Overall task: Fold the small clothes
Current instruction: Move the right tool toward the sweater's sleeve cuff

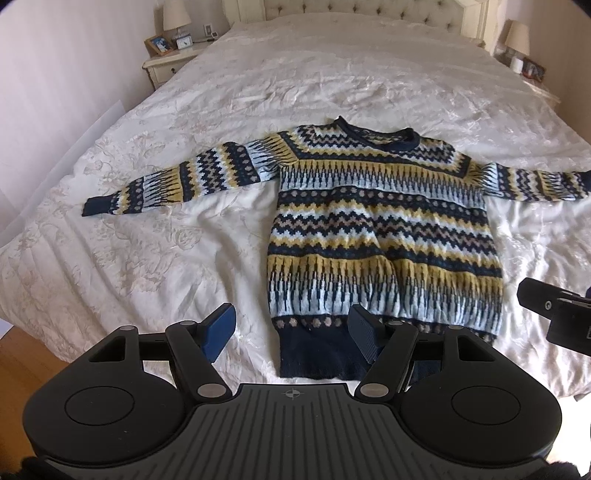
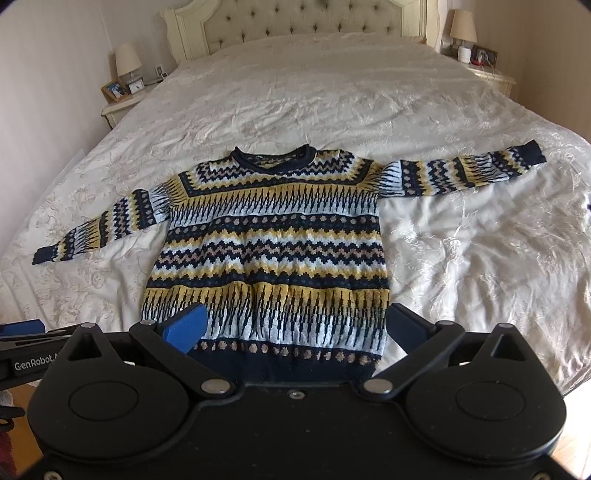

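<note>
The only lettering I can read is "GenRobot" in white on the black body of the left gripper (image 2: 22, 363), at the left edge of the right wrist view; the word runs on behind the right gripper's housing. The bedside clock's (image 1: 183, 43) numerals are too small.

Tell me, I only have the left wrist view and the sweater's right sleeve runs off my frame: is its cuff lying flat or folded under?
Observer: In the right wrist view the right sleeve lies fully stretched out on the bed, its dark cuff flat and showing.
Operator: Is the right hand-held gripper open?
Observer: Yes, the right hand-held gripper is wide open, straddling the sweater near its hem.
Operator: Anything on the far right nightstand I can't see?
Observer: A lamp and a white cylinder beside it.
</note>
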{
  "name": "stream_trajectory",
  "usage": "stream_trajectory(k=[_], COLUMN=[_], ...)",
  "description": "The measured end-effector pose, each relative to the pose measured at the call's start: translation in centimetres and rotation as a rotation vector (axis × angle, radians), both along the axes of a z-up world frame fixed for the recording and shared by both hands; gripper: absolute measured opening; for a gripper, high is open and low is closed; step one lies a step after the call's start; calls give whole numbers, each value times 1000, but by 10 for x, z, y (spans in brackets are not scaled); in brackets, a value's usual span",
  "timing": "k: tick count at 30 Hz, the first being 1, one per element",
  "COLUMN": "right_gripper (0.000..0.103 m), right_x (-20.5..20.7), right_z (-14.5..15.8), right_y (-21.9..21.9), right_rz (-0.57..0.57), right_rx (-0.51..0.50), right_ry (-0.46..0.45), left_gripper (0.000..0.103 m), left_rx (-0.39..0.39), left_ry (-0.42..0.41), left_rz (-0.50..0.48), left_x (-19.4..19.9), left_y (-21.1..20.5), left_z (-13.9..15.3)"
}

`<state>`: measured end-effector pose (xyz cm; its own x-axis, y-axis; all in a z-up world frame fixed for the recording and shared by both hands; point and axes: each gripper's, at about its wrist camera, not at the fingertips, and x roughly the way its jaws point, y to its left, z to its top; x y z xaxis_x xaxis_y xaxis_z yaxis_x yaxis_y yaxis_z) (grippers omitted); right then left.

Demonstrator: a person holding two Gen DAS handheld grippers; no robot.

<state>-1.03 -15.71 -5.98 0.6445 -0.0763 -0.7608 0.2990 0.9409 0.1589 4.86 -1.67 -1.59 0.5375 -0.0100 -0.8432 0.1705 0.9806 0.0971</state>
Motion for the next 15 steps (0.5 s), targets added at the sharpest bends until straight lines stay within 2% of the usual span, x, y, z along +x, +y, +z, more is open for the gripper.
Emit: stream_trajectory(k=[15], right_gripper=[102], right_x=[93], right_z=[-24], right_y=[-27], right_rz=[-2], right_rx=[8], right_ry=[108], left_gripper=[66], left_rx=[-3], left_ry=[72], left_rz=[12], left_x=[94], left_y=[-19], left_z=[-21])
